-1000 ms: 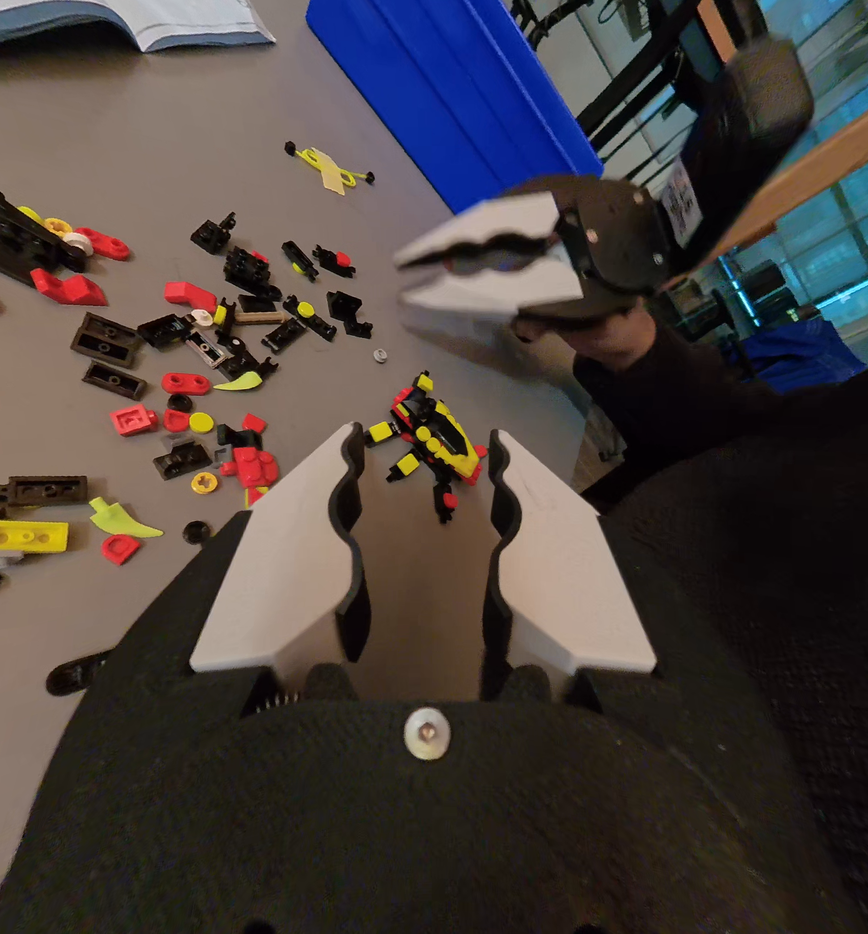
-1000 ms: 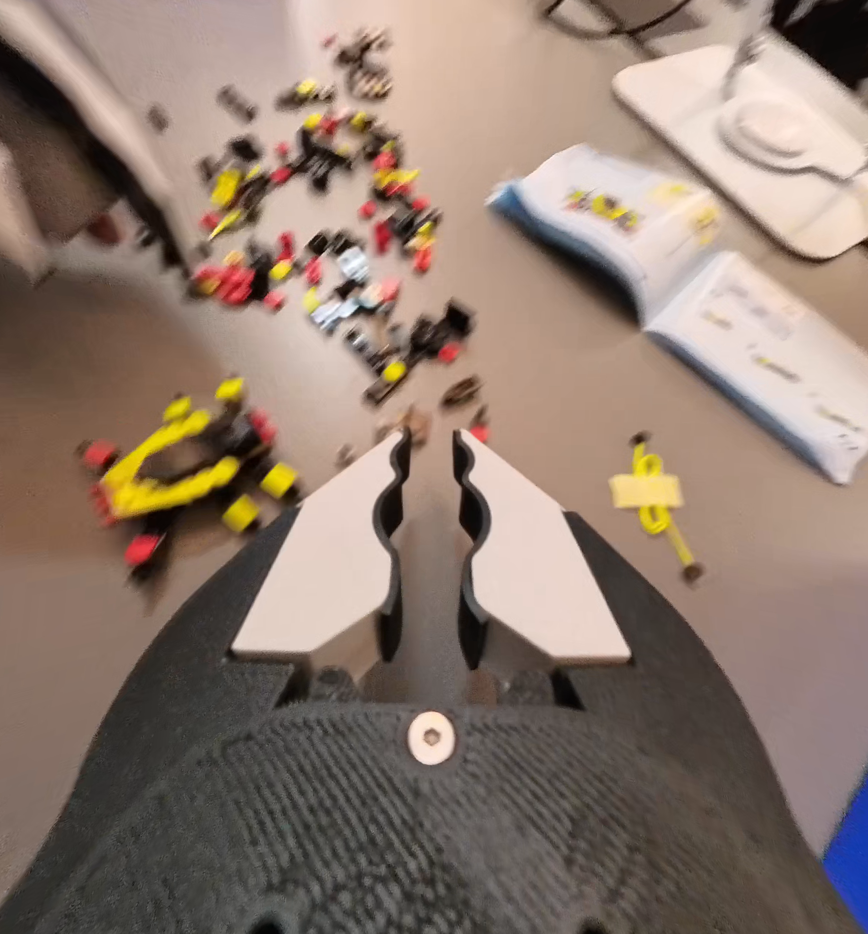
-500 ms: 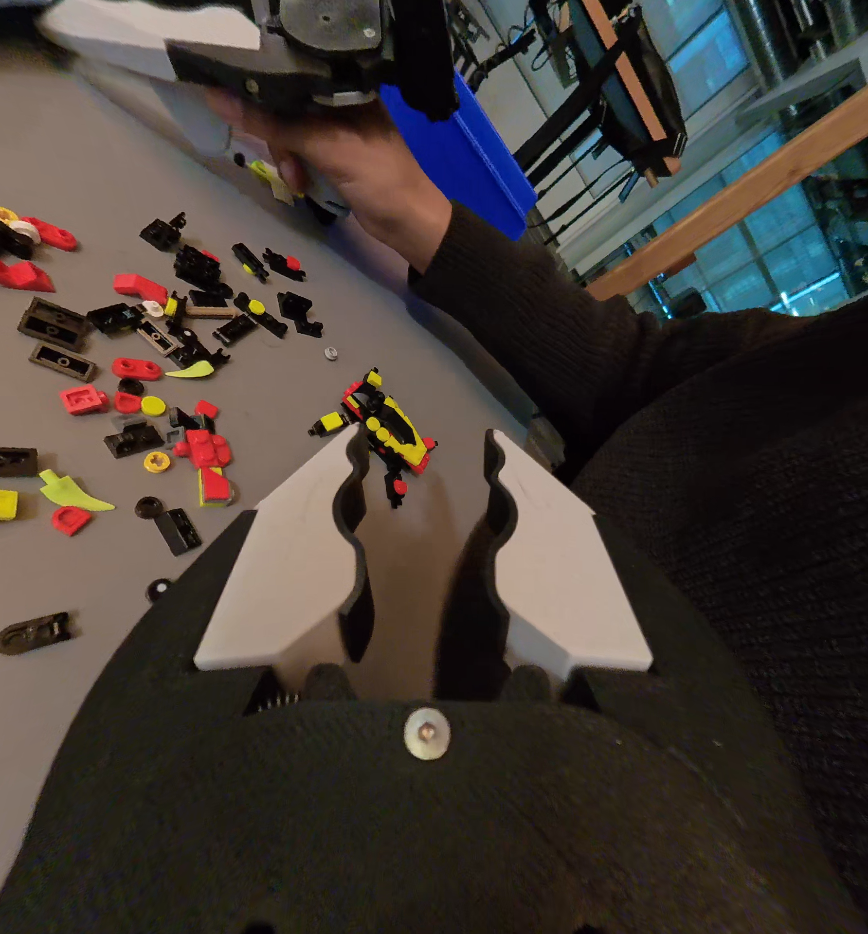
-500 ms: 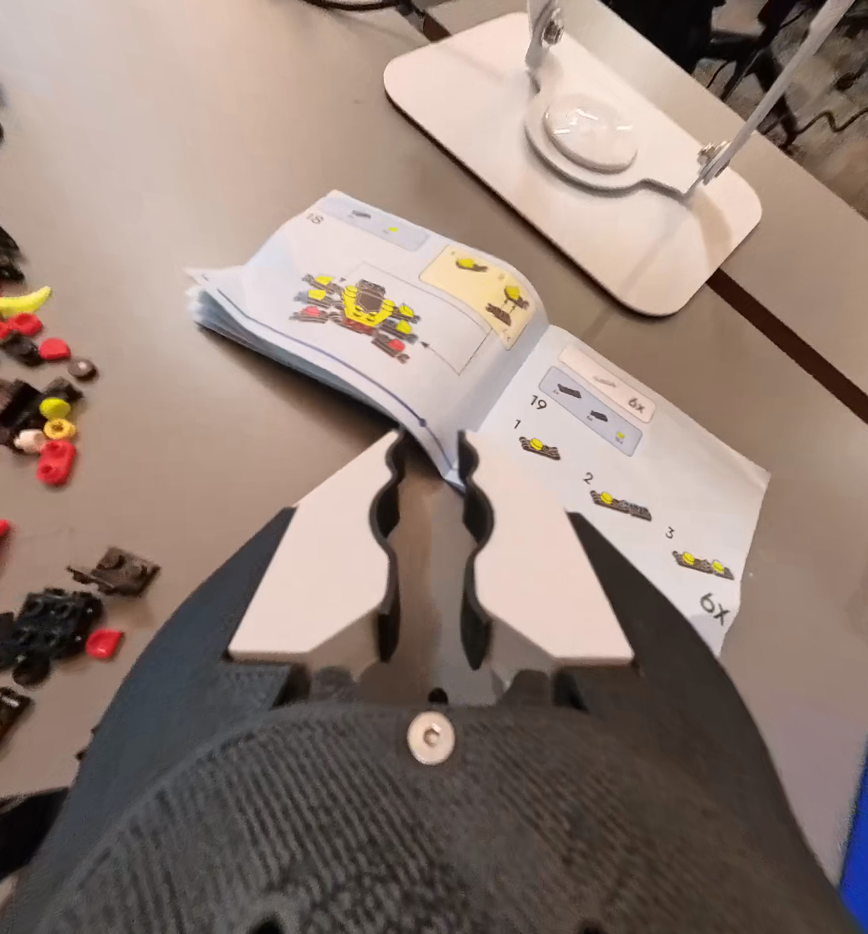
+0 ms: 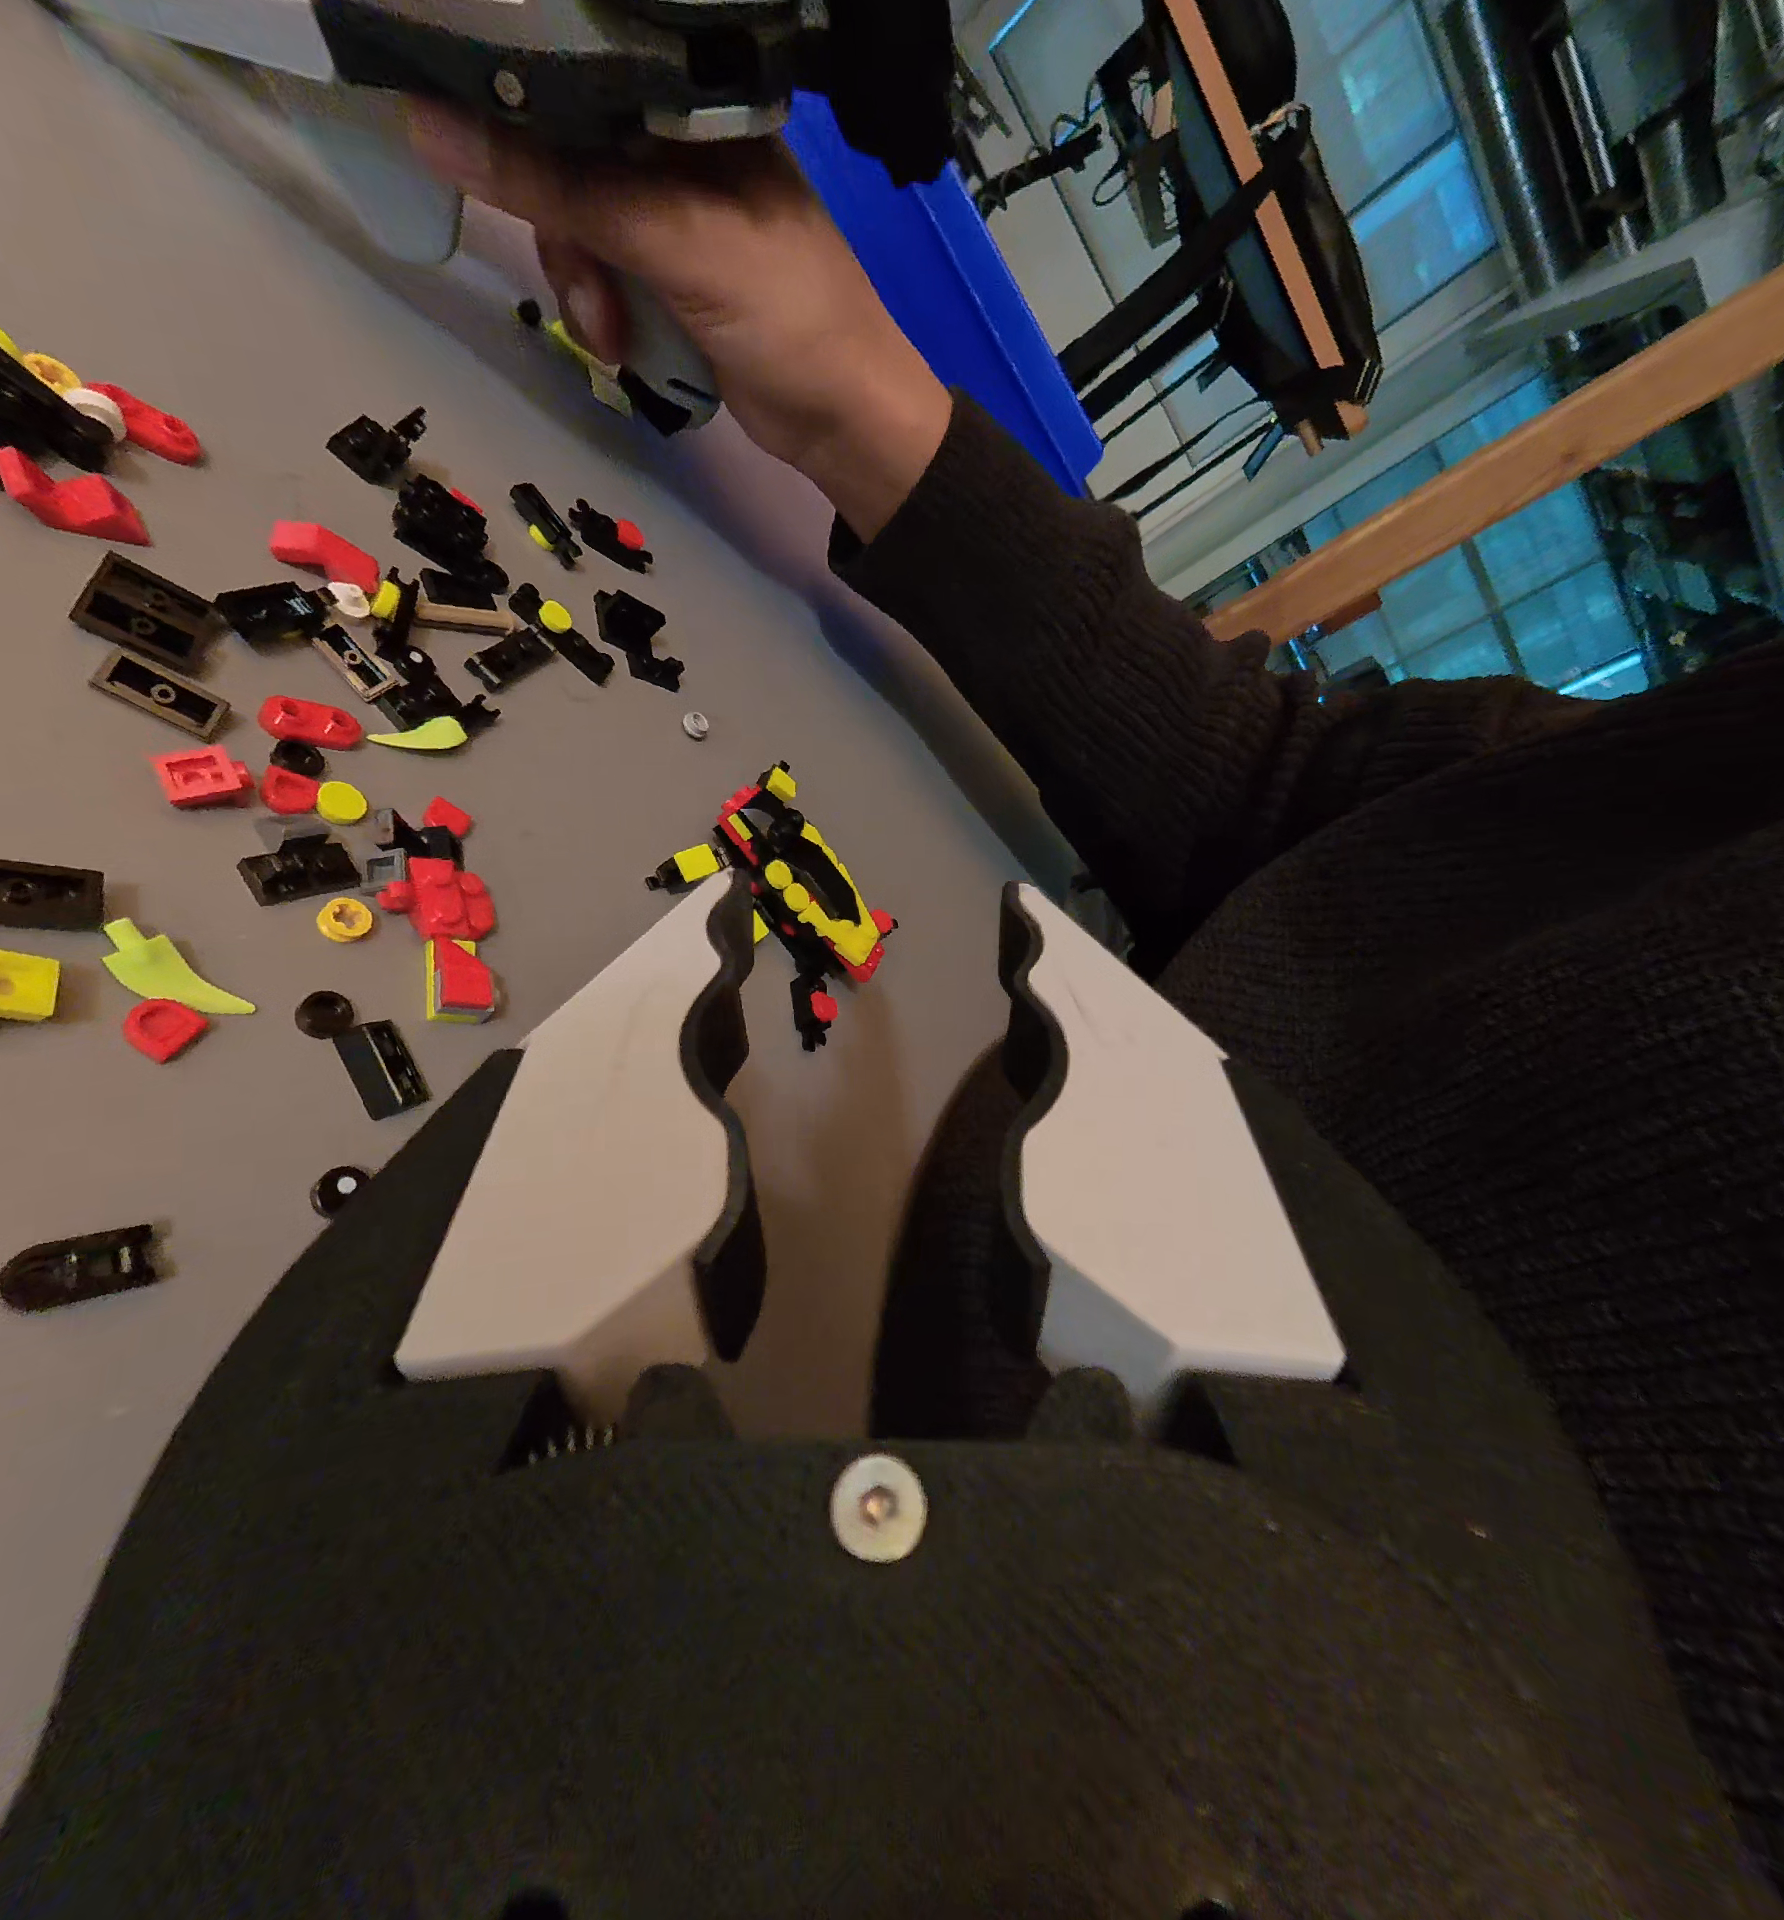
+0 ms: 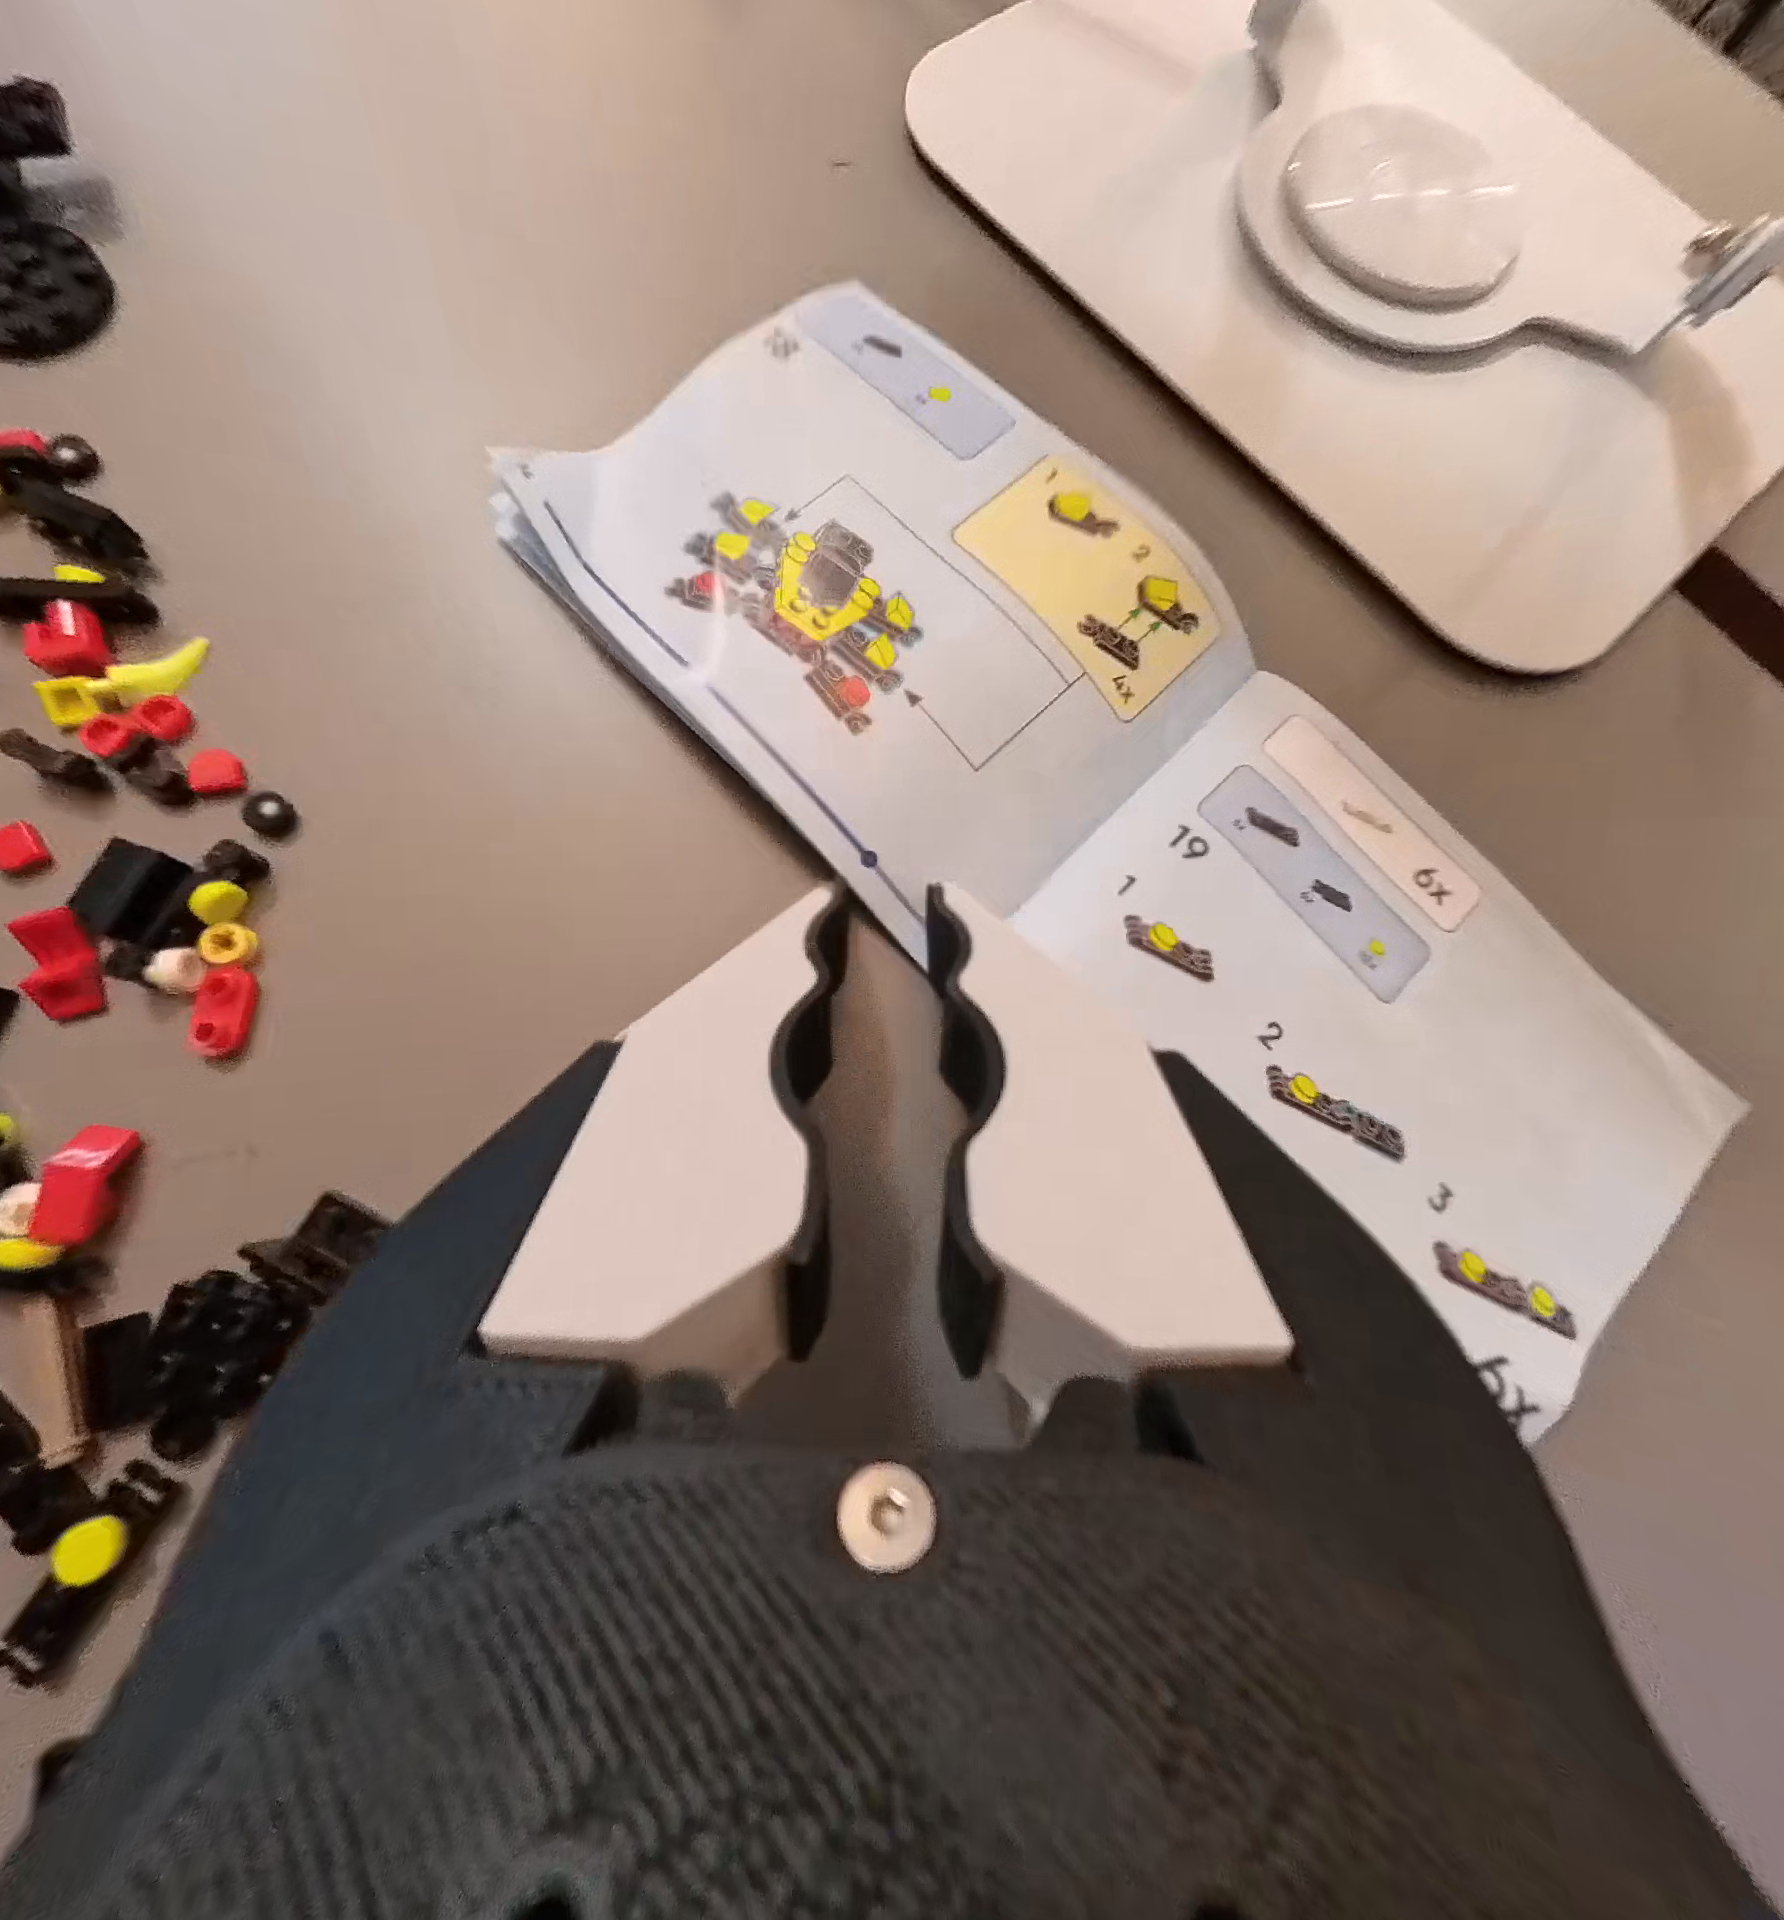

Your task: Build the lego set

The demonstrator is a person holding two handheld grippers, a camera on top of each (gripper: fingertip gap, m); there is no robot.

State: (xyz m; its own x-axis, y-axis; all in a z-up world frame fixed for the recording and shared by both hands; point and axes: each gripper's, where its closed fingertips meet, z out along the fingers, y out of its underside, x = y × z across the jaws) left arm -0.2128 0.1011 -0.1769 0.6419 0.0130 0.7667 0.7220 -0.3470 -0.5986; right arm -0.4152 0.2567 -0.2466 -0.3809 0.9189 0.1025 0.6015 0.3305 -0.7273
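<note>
Black knit sleeve (image 5: 1096, 634), grey scalloped jaws.

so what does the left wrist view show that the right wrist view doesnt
Only the left wrist view: the part-built yellow and black model, the blue bin, the person's hand holding the other gripper, and the open left gripper.
Only the right wrist view: the open instruction booklet, the white stand base, and the right gripper, jaws slightly apart and empty.
Both: the grey table and loose red, black and yellow pieces.

Left gripper (image 5: 872, 899) held low, fingers (image 5: 597, 1132) spread wide and empty, right gripper (image 6: 886, 902) fingers narrowly parted, gripped by a hand (image 5: 763, 312) in a dark sleeve
</note>
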